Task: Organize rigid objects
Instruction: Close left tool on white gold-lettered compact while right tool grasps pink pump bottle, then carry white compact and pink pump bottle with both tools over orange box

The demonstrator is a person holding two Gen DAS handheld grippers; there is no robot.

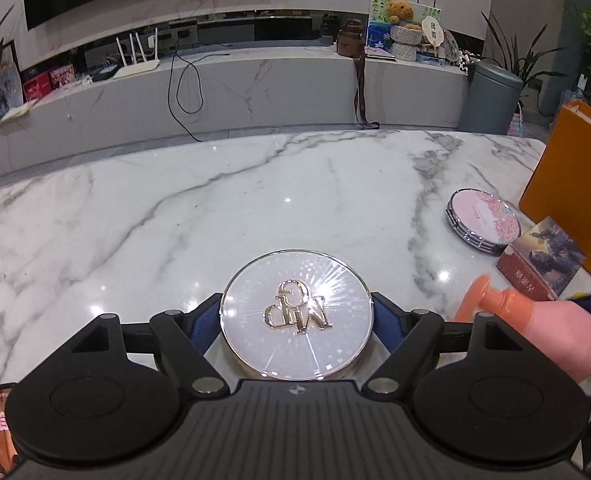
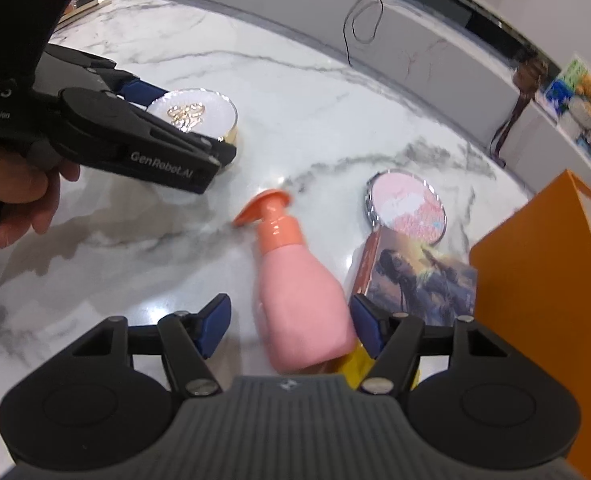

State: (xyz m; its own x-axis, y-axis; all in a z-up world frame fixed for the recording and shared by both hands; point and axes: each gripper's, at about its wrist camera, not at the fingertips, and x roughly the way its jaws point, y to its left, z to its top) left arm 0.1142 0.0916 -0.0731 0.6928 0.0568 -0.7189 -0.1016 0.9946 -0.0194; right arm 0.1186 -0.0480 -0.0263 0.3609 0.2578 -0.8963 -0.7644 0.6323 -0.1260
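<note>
My left gripper (image 1: pixel 297 314) is shut on a round silver compact with a gold logo (image 1: pixel 297 312), held at the marble table (image 1: pixel 175 208); it also shows in the right wrist view (image 2: pixel 193 114). My right gripper (image 2: pixel 289 322) is open around a pink pump bottle (image 2: pixel 299 292) with an orange pump head. The right pad touches the bottle and the left pad stands apart. The bottle's top shows in the left wrist view (image 1: pixel 495 300). A round pink mirror (image 2: pixel 409 206) and a small picture box (image 2: pixel 419 276) lie to the right.
An orange box (image 2: pixel 543 280) stands at the right edge, close to the picture box. A yellow object (image 2: pixel 361 364) peeks from under the bottle. Beyond the table are a marble TV bench with a router, cables and a grey bin (image 1: pixel 489 96).
</note>
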